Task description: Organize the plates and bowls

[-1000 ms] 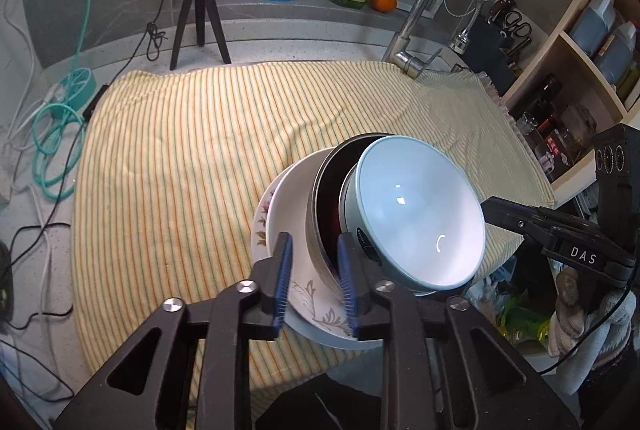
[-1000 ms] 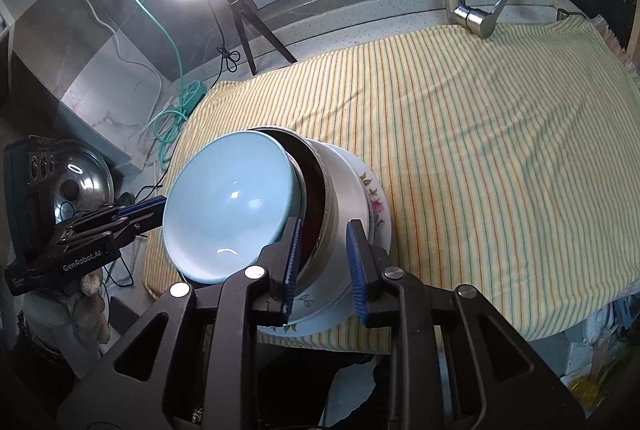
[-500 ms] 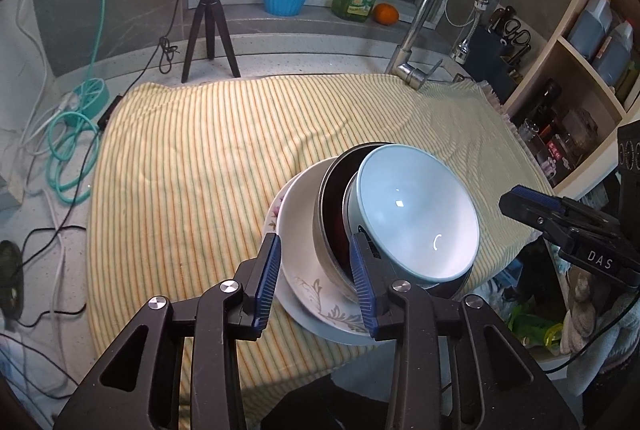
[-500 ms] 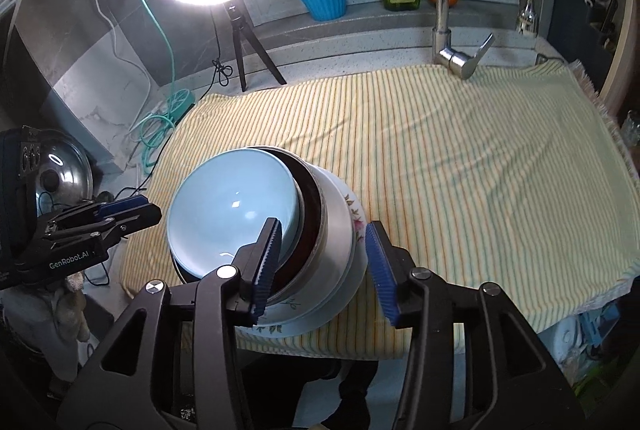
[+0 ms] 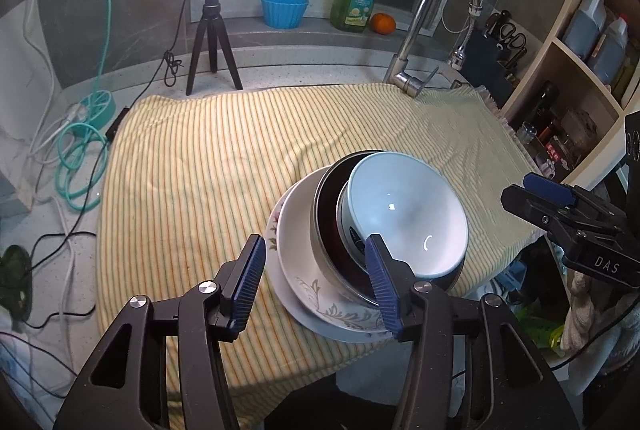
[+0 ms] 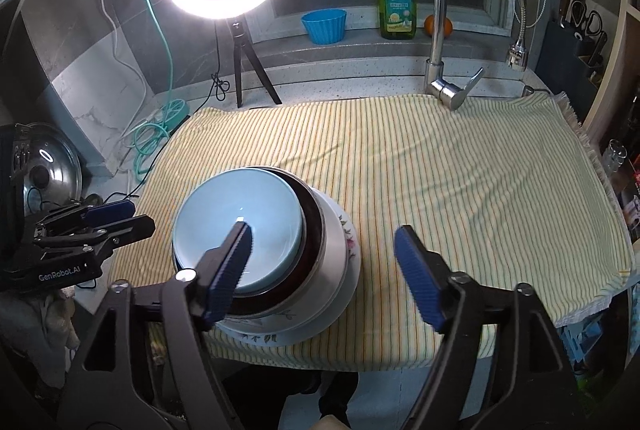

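Both tools wide, empty: left tool (image 5: 316, 270), right tool (image 6: 324, 270); stack (image 6: 320, 250) on striped cloth (image 6: 440, 170) overhangs desk's near edge—regrip bottom plate (image 5: 296, 294) squarely.

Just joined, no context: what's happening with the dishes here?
A person with two handheld grippers is organizing dishes. A light blue bowl sits nested in a dark bowl, in a white bowl, on a floral plate, near the front edge of the striped towel. The left gripper and right gripper are both open and hold nothing; the stack stands unheld.
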Demonstrator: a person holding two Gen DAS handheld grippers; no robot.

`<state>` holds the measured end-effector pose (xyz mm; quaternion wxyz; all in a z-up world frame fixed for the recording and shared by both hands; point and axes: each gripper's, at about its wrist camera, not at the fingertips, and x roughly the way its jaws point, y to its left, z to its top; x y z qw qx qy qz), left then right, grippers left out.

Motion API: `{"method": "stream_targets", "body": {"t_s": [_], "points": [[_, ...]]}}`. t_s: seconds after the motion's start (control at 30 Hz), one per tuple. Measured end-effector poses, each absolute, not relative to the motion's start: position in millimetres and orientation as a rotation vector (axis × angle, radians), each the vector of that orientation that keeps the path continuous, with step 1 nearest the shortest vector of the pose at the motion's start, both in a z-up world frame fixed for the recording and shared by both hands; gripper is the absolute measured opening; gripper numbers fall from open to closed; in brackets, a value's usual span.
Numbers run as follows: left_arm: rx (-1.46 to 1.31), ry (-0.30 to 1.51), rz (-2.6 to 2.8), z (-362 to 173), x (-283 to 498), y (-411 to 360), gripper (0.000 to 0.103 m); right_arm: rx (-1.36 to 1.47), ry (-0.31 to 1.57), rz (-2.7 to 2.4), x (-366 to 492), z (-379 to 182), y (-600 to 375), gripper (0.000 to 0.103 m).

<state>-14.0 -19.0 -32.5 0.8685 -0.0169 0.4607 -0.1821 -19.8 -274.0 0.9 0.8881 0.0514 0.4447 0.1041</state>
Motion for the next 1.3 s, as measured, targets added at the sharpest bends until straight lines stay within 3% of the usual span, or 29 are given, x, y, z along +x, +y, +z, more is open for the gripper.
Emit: {"method": "stream_targets", "body": {"t_s": [0.03,0.13,0.2,1.3], "points": [[-0.031,0.964,-0.382,-32.2,-13.9,-20.1,0.051,0.105,0.919,0.215,-20.0,1.4,-273.9,0.082],[-0.026,0.958,-0.375,-31.3,-15.7,-21.6,0.067,0.105,0.915,0.216,-20.7,2.6,-273.8,0.083],[-0.032,0.949,-0.366,-29.6,-16.8,-21.1,0.073,0.101,0.911,0.216,-20.9,3.2,-273.5,0.090],[-0.034,0.938,-0.366,-20.7,-17.8,-22.6,0.073,0.084,0.874,0.229,-21.7,13.6,-268.2,0.092]]}}
